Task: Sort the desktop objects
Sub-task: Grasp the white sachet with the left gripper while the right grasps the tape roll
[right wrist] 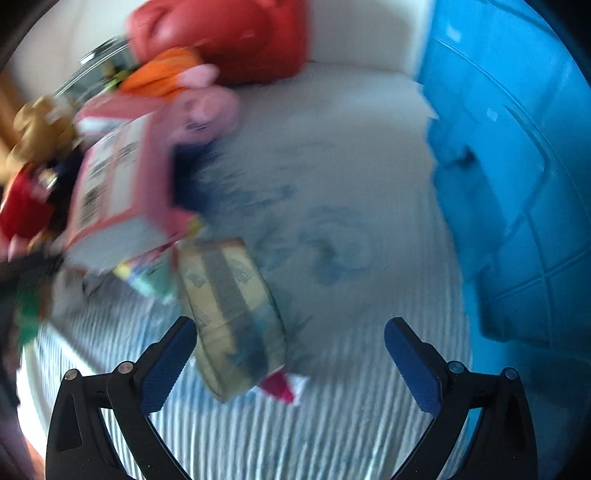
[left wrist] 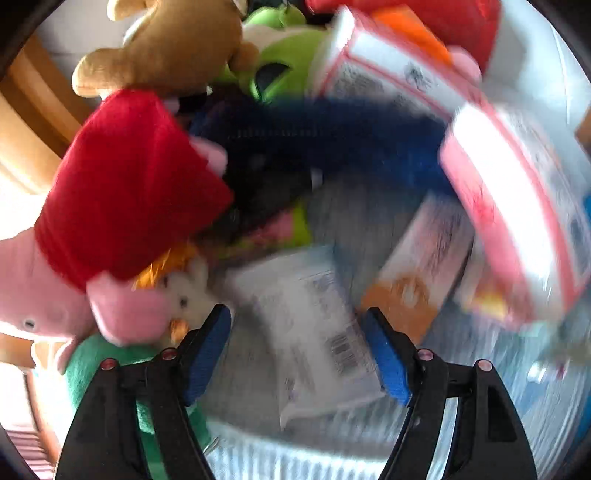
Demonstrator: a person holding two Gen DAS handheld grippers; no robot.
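Observation:
Both views are motion-blurred. My left gripper (left wrist: 297,325) is open over a white packet with a barcode (left wrist: 314,325) that lies between its blue pads. Around it lie an orange and white box (left wrist: 417,273), a pink and white carton (left wrist: 517,206), a red and pink plush (left wrist: 125,192), a tan plush (left wrist: 166,40) and a green plush (left wrist: 284,62). My right gripper (right wrist: 290,332) is open and empty. A beige and blue packet (right wrist: 232,314) lies just inside its left finger (right wrist: 166,369). A pink carton (right wrist: 118,184) lies to the left.
A blue plastic bin (right wrist: 517,184) stands at the right in the right wrist view. The objects lie on a blue and white striped cloth (right wrist: 332,424). A red plush (right wrist: 229,33), an orange item (right wrist: 162,74) and a pink plush (right wrist: 207,110) lie at the back.

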